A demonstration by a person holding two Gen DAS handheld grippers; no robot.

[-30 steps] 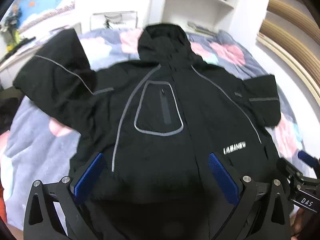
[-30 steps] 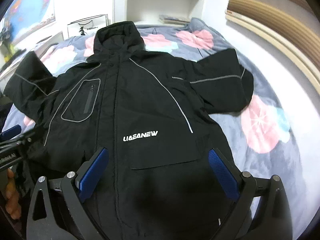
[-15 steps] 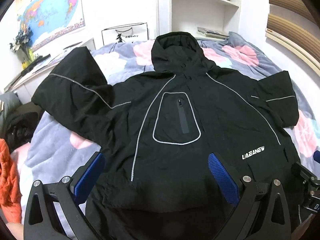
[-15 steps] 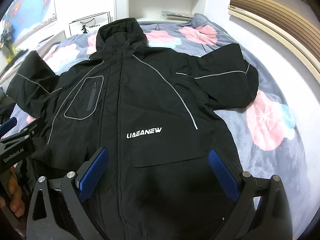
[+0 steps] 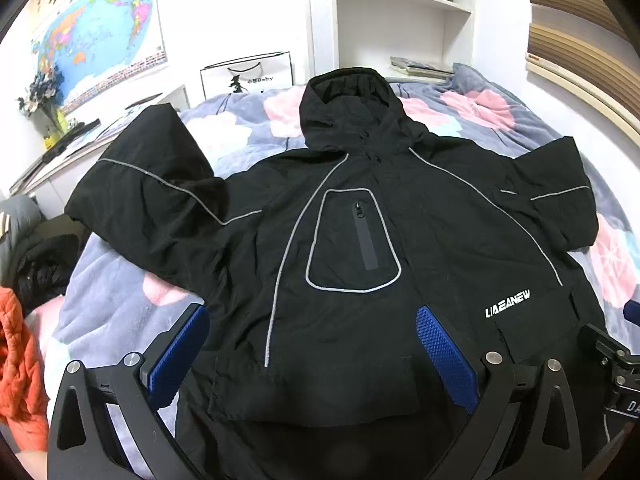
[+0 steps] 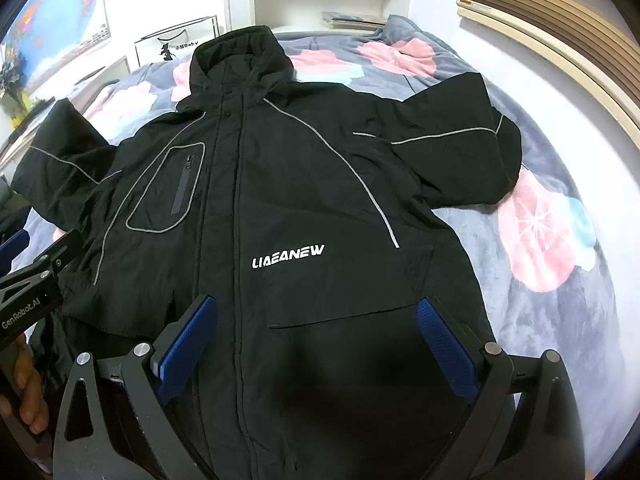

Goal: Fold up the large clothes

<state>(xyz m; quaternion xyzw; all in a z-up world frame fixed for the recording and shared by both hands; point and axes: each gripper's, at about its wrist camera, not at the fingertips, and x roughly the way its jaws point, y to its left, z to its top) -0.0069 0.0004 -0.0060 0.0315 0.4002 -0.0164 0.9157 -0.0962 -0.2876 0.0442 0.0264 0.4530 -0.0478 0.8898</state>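
left wrist view: black hooded nylon jacket (image 5: pixel 360 240) spread flat on floral grey bedspread (image 5: pixel 120 312), hood at 12 o'clock, unfolded; folding judged unstarted. left gripper (image 5: pixel 312 352) and right gripper (image 6: pixel 316 344): fingers wide, empty.

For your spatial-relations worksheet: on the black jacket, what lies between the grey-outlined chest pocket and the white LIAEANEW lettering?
In the right wrist view, the jacket's buttoned front placket runs between the chest pocket and the lettering.

1. One black hooded jacket (image 5: pixel 360 264) spread on my one bed (image 5: pixel 120 312).
2. Two claws, mine: left claw (image 5: pixel 312 354), right claw (image 6: pixel 316 346).
3. One world map (image 5: pixel 96 32), one paper bag (image 5: pixel 248 76), one orange garment (image 5: pixel 20 364).
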